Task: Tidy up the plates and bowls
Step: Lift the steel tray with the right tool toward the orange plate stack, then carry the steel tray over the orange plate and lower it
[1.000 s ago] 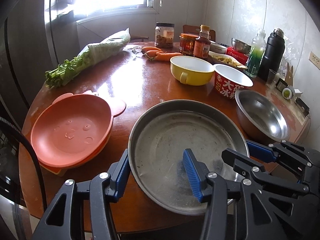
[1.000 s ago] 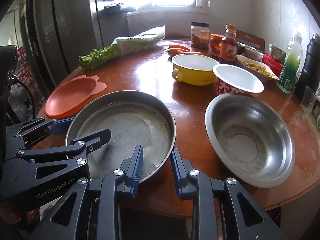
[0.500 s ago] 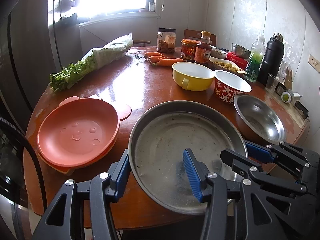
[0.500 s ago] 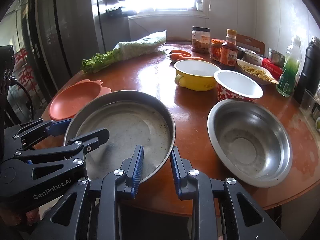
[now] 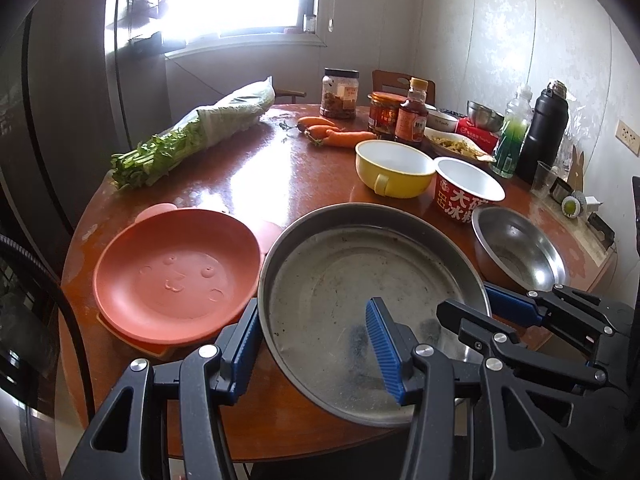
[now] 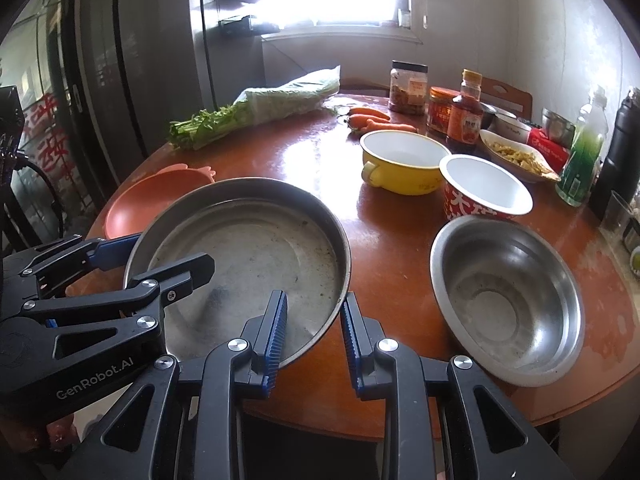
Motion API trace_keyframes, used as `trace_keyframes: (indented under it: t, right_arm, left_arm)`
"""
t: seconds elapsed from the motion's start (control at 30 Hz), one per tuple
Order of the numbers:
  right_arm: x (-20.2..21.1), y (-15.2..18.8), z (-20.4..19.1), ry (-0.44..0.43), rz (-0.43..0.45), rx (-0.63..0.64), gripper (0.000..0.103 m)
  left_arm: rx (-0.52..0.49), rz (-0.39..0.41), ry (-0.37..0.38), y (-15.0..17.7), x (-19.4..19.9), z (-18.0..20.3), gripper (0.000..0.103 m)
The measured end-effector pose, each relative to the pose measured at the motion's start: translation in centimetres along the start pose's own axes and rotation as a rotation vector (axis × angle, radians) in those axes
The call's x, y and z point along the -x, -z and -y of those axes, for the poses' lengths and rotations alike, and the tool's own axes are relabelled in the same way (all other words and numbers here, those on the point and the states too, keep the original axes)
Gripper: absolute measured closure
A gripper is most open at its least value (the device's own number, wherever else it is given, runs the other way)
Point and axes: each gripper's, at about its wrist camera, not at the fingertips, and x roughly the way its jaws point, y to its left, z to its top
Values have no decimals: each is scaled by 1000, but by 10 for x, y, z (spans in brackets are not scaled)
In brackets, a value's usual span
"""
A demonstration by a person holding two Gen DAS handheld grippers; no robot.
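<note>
On the round reddish-brown wooden table (image 5: 280, 168), far left, lay the bunch of leafy green celery in a plastic sleeve (image 5: 192, 140), and nearer the edge sat the orange bear-faced plastic plate (image 5: 176, 276), stacked on another orange piece. Just beside it came the big one: the wide, shallow, scuffed metal pan (image 5: 360, 300), tilted over the near edge and gripped from both sides! The left gripper (image 5: 316, 344) had its blue-padded fingers (image 5: 382, 344) spread across the pan's left rim, one outside the wall, one inside on the floor, not visibly squeezed against it. The right gripper (image 6: 314, 336) straddled the right rim the same way, its fingers (image 6: 276, 328) parted with the wall between them, and whether the pads bit the metal I could not tell. Further right, the yellow handled bowl with a white inside (image 6: 400, 160) stood touching the red-and-white paper noodle bowl (image 6: 484, 192), and the deep shiny steel bowl (image 6: 508, 300) sat just in front of them, near the table's right edge. Behind them, three orange carrots (image 5: 336, 134), jars and bottles lined the back.
</note>
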Motion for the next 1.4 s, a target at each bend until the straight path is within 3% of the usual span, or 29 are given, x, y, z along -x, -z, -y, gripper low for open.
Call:
trace_keyframes:
  t: [1.13,1.4]
  right_arm:
    - [-23,-66,-75,-79,72,136,75]
    - [-16,-95,-92,-108,138,165,75]
  left_arm:
    - [76,105,-104,-35,28,-85,51]
    - [76,147,-134,-55,40,-105,51]
